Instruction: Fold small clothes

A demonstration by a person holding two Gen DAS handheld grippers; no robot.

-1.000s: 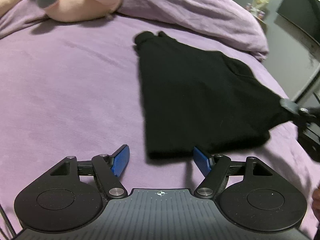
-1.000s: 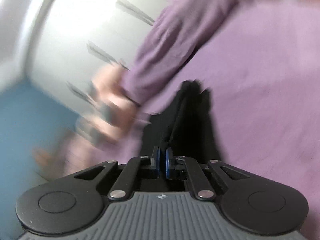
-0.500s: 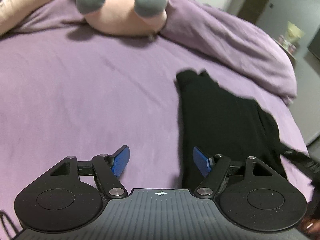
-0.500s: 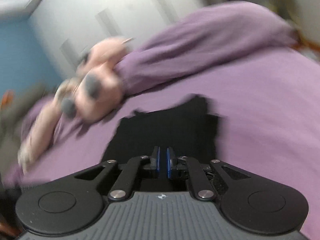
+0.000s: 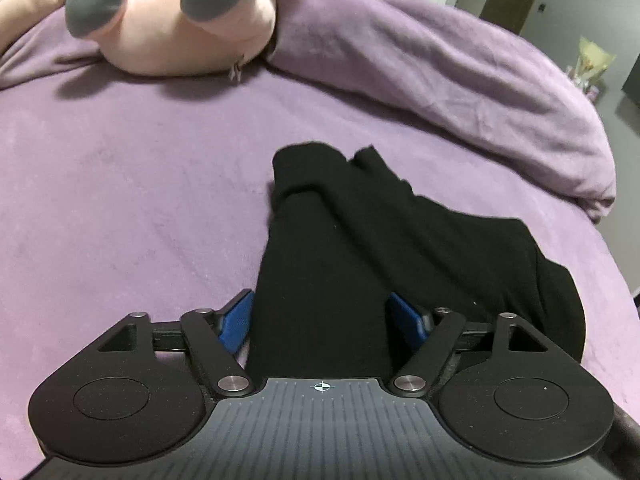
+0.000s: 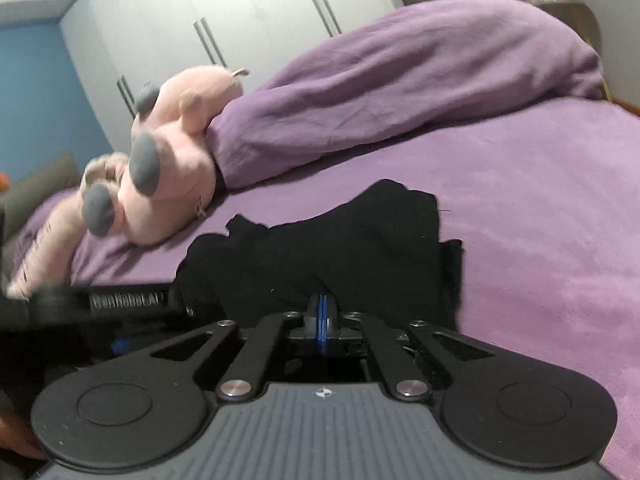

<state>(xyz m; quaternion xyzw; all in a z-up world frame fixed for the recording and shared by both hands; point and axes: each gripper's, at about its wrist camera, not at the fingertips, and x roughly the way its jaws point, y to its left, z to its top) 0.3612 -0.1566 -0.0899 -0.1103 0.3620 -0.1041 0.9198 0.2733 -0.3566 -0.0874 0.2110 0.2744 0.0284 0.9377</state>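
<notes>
I am working beside the pink plush pig (image 5: 180, 20), which is lying at the far edge of the purple bed (image 5: 120, 200) against a bunched purple blanket (image 5: 460, 76). The soft bedcover below the pig is lying flat and open. The black garment (image 5: 340, 264), limp knit and rumpled, is lying well below the pig. My left gripper (image 5: 322, 322) is opening, fingers spread astride the cloth. My right gripper (image 6: 322, 312) is pinching the garment's near edge, pads pressed together. Blurred, unreadable lettering is showing on my left gripper in the right view.
</notes>
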